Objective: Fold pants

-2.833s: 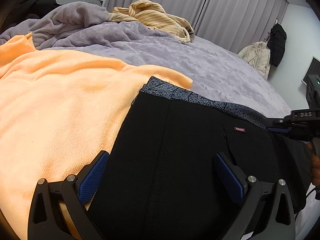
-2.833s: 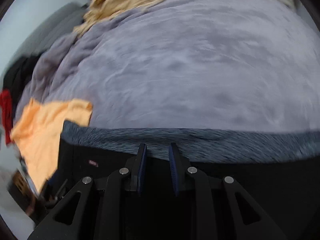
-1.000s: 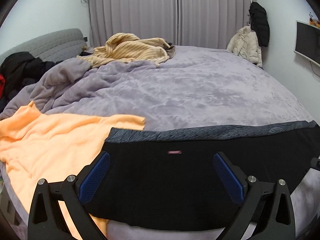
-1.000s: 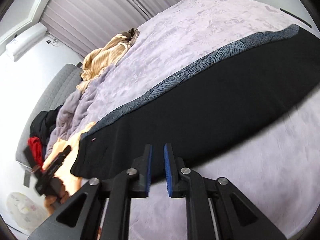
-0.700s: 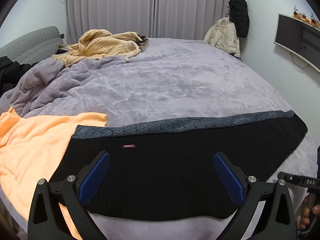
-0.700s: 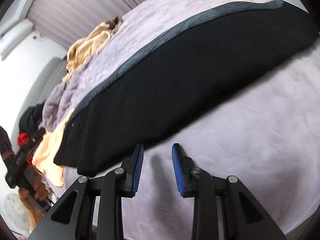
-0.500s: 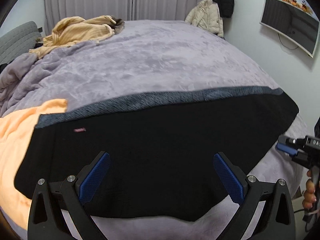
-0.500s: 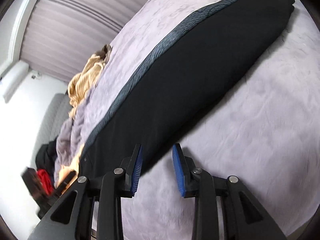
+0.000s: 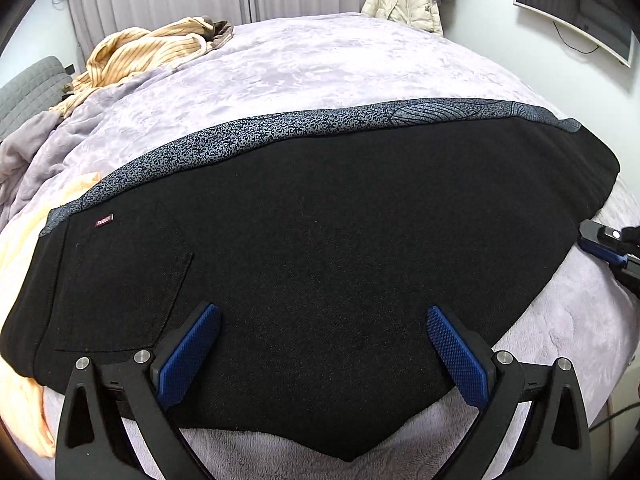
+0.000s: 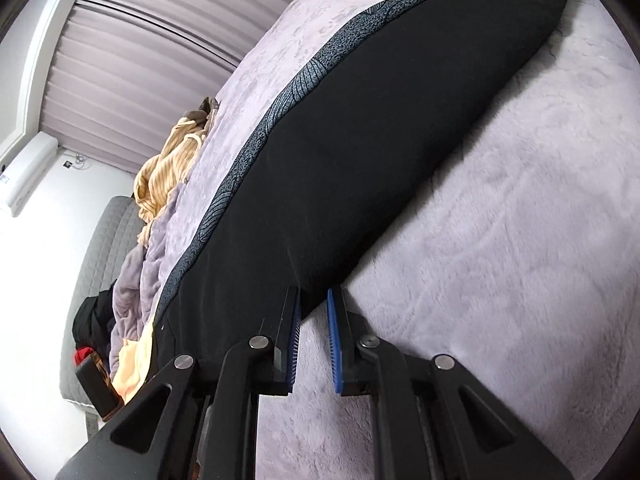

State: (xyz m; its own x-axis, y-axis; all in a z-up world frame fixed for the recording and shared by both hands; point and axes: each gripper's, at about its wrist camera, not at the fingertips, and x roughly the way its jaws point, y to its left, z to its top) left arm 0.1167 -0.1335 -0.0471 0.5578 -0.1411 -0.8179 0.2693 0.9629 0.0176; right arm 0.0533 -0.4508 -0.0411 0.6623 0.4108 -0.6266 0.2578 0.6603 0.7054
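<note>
Pants, black with a patterned grey side stripe, lay flat across the lavender bed. The left gripper hovered over them, spread wide and empty; the right gripper sat slightly parted at their near edge, gripping nothing.

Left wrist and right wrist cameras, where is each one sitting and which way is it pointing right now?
Left wrist: sits above the near edge of the black pants, facing across the bed toward the curtains; the open left gripper frames the bottom, the right gripper's tip shows at far right.
Right wrist: low and tilted at the pants' near edge, looking along their length; the right gripper shows, jaws slightly apart around the fabric edge.
Shared: pants, bed, striped yellow garment, orange towel.
</note>
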